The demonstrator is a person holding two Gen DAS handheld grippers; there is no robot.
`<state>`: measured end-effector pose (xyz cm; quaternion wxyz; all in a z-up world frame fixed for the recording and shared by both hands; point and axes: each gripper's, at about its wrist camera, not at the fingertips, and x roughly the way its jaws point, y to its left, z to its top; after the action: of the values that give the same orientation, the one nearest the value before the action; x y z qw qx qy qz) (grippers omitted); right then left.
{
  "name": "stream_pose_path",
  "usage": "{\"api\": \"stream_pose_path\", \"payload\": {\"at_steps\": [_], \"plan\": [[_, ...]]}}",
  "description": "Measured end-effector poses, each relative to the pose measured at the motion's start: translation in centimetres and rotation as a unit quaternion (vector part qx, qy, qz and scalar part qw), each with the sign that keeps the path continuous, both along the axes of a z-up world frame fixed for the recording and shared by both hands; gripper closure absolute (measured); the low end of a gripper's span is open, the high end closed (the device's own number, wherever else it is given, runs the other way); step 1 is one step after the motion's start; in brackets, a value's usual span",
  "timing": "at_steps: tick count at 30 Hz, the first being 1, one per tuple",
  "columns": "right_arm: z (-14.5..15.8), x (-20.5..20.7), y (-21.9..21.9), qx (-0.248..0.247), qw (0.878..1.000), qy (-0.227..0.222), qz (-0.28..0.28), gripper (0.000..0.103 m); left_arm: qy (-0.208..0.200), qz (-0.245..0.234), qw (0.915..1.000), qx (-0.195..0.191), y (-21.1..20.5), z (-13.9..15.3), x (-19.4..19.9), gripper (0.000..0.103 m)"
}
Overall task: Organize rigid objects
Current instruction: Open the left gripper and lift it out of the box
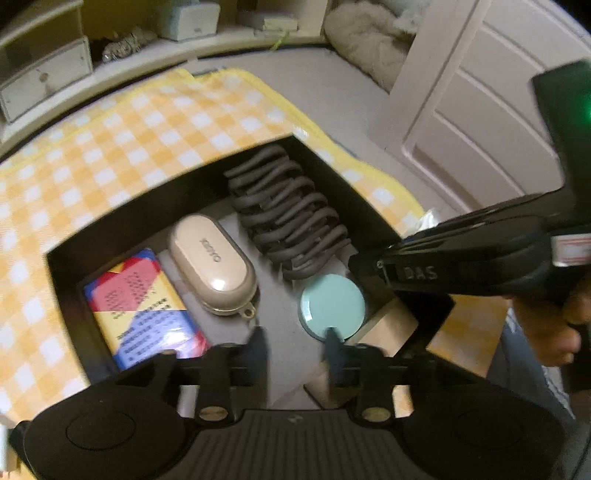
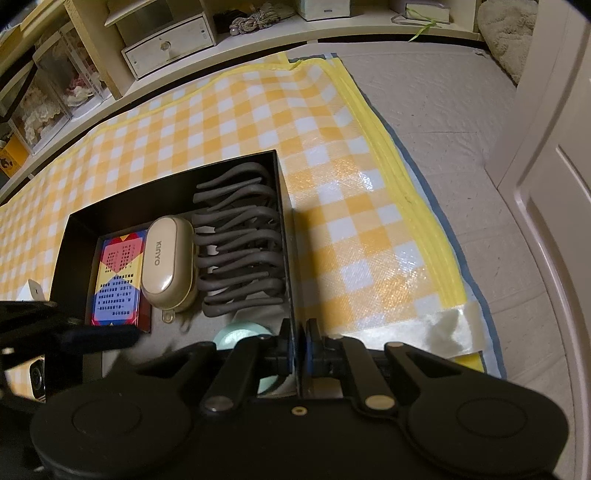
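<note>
You are working on the floor, over a yellow-and-white checked mat (image 2: 229, 122) spread on grey carpet (image 2: 436, 110). A strip of clear tape (image 2: 454, 328) holds down the mat's near right corner. A low shelf unit (image 2: 258, 33) runs along the far wall, carrying a small white drawer box (image 2: 166, 48), and a white panelled door (image 2: 554, 192) stands on the right.

On the mat sits an open black box (image 2: 173, 181). Inside it, from left to right, lie a colourful card box (image 2: 118, 277) printed in red, yellow and blue, a beige KINYO case (image 2: 168, 264) pressed against it, and a dark grey coiled cord (image 2: 240, 240) filling the right side up to the wall. A pale blue round disc (image 1: 330, 302) lies at the near end, just below the cord.

Your right tool (image 2: 295, 347) is clamped on the right wall of the black box, one finger inside and one outside, the gap narrowed to the wall's thickness. Your left tool (image 1: 295, 339) hangs over the near end of the box with its fingers apart at a middling gap; the right fingertip (image 1: 332, 338) overlaps the disc's near edge, though the blur makes it hard to say whether it touches. From the left wrist view, your right hand (image 1: 561, 325) grips the black handle at the box's right corner.
</note>
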<state>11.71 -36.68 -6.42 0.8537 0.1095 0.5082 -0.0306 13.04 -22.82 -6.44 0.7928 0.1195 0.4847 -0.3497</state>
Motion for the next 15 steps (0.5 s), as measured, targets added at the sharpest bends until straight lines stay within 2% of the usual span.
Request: {"api": "stream_pose_path", "payload": {"at_steps": [5,10,15], "plan": [[0.0,0.0,0.0,0.001,1.000,0.000,-0.001,0.096,-0.022,0.002,0.9996,-0.018,1.5,2.3,-1.5,0.027],[0.0,0.0,-0.1,0.002,1.000,0.000,-0.001,0.096,-0.035,-0.003,0.9990,-0.030,2.4,4.0,-2.8,0.005],[0.0,0.0,-0.1,0.000,1.000,-0.002,0.000,0.096,-0.051,-0.008,0.9981,-0.034,3.1,4.9,-4.2,0.000]]}}
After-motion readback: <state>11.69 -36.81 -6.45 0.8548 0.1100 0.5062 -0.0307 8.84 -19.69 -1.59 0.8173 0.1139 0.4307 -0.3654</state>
